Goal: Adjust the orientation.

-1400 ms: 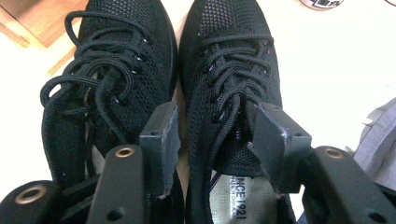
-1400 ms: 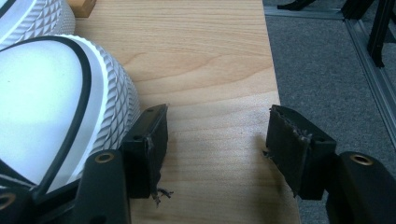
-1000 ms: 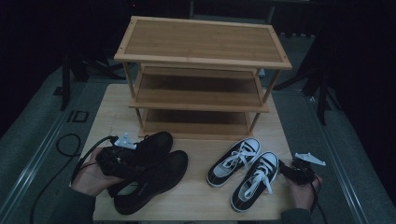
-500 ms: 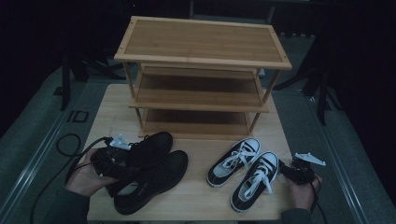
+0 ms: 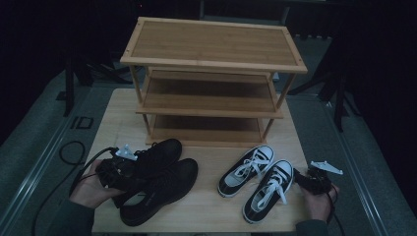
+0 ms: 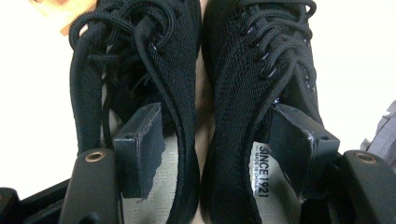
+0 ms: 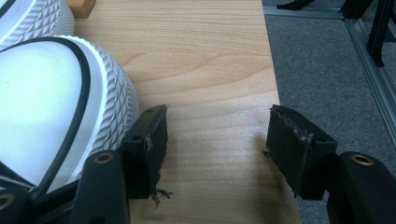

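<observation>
At the bottom of the high view I have both hands on the tools. My left gripper (image 5: 120, 169) sits low at the left of the frame, pushed into the heel end of the pair of black shoes (image 5: 157, 182). In the left gripper view its jaws stand spread, one reaching down inside each shoe's opening, with the two inner walls of the shoes between them; I see no pinch on either wall. The white insole label (image 6: 261, 170) shows beside the right-hand jaw.

My right gripper (image 5: 307, 181) is low at the right of the high view, just beside the toe of the nearer black-and-white sneaker (image 5: 268, 189). In the right gripper view its jaws are spread with bare wood between them, and the sneaker's white rubber toe cap (image 7: 51, 116) lies against the left-hand jaw.

Farther up the table (image 5: 206, 216), in the middle and upper part of the frame, stands the three-tier bamboo shoe rack (image 5: 211, 49).
</observation>
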Tool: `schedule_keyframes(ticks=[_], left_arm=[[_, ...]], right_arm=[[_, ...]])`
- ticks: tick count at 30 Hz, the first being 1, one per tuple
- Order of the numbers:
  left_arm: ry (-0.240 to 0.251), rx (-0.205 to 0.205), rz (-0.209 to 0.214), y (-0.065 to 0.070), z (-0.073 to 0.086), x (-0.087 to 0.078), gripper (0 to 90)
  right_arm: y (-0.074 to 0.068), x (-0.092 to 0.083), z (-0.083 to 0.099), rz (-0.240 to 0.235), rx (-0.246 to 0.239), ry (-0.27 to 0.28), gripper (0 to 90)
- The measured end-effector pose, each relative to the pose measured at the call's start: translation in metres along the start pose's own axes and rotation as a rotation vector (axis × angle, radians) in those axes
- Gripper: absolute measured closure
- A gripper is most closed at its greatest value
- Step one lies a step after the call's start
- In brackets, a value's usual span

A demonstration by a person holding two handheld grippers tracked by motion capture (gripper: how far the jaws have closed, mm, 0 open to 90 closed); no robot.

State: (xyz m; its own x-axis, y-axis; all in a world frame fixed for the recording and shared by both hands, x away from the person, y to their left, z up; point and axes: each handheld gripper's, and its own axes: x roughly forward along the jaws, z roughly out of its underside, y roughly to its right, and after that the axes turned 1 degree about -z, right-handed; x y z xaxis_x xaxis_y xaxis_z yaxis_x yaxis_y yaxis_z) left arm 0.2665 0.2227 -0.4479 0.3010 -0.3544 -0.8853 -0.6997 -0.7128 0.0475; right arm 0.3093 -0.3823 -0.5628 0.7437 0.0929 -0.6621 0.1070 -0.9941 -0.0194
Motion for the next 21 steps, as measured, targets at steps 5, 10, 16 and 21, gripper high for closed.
schedule_keyframes(ticks=[5, 10, 16, 21], left_arm=[[-0.007, -0.008, -0.006, 0.000, 0.002, 0.003, 31.5], [-0.027, 0.013, 0.005, 0.003, 0.001, 0.008, 30.0], [-0.039, 0.015, 0.001, 0.003, 0.001, 0.010, 33.6], [-0.055, 0.021, -0.022, 0.003, -0.002, 0.011, 39.6]], right_arm=[[0.000, 0.000, 0.000, 0.001, 0.000, 0.000, 37.7], [0.000, 0.000, 0.000, 0.001, 0.001, 0.000, 37.6], [0.000, 0.000, 0.000, 0.001, 0.001, 0.000, 37.6], [0.000, 0.000, 0.000, 0.001, 0.000, 0.000, 37.6]])
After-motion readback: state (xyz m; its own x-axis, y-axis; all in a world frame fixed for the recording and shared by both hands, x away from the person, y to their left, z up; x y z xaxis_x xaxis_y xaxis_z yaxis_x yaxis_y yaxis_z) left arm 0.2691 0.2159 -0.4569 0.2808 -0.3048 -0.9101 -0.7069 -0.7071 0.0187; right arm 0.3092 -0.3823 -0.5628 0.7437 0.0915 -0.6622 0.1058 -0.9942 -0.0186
